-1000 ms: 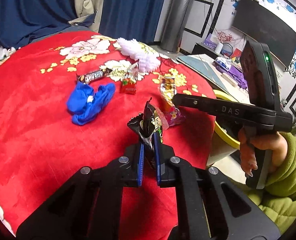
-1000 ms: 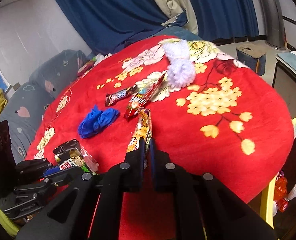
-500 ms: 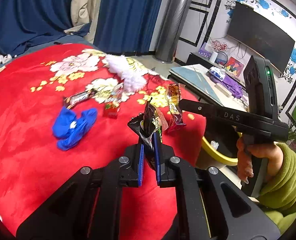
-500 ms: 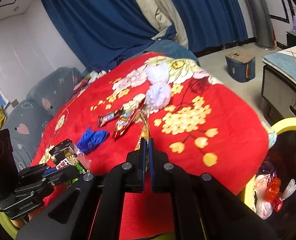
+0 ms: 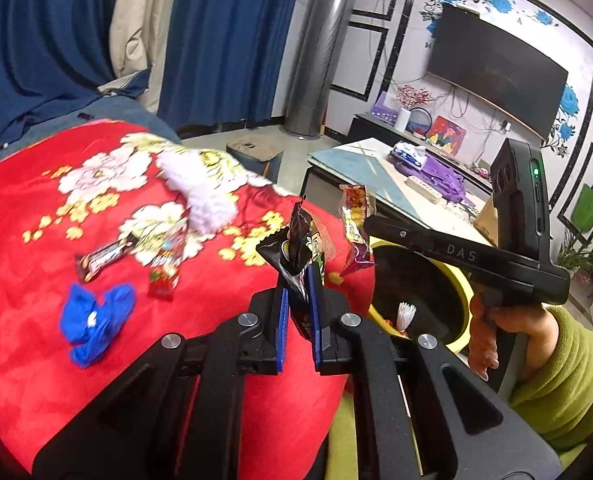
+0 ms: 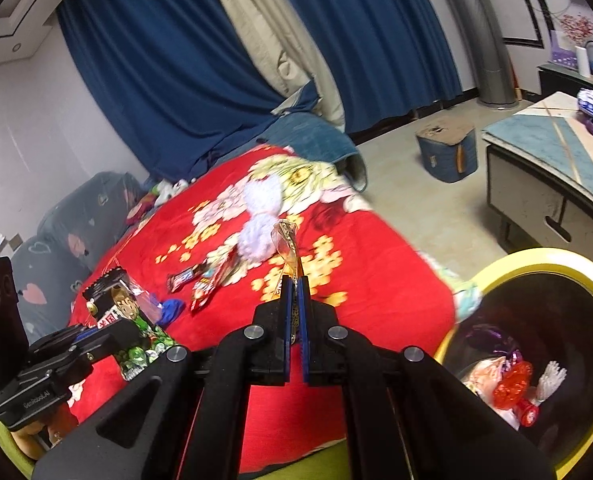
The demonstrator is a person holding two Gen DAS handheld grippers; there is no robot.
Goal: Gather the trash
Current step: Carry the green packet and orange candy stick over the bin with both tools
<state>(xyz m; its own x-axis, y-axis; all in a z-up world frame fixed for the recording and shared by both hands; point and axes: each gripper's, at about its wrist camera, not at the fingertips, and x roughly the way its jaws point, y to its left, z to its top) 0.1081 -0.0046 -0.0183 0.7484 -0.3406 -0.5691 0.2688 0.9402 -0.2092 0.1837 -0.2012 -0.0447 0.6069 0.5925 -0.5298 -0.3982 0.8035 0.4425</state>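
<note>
My left gripper (image 5: 297, 292) is shut on a black and green snack wrapper (image 5: 296, 248), held above the edge of the red flowered blanket (image 5: 24, 360). My right gripper (image 6: 293, 292) is shut on an orange and yellow snack wrapper (image 6: 286, 248); that wrapper also shows in the left wrist view (image 5: 354, 228), lifted near the yellow-rimmed trash bin (image 6: 536, 258). The bin (image 5: 458, 276) holds several wrappers. A chocolate bar (image 5: 102, 260), a red wrapper (image 5: 164, 272) and a blue crumpled item (image 5: 92, 320) lie on the blanket.
A white fluffy knitted item (image 5: 200, 188) lies on the blanket's far side. A low table (image 6: 548, 160) stands to the right beyond the bin, a small stool (image 6: 446, 152) on the floor. Blue curtains (image 6: 156, 60) hang behind; a grey sofa (image 6: 68, 224) sits left.
Both grippers have lifted and moved right toward the bin with their wrappers. The bin's opening now shows wide in the right wrist view.
</note>
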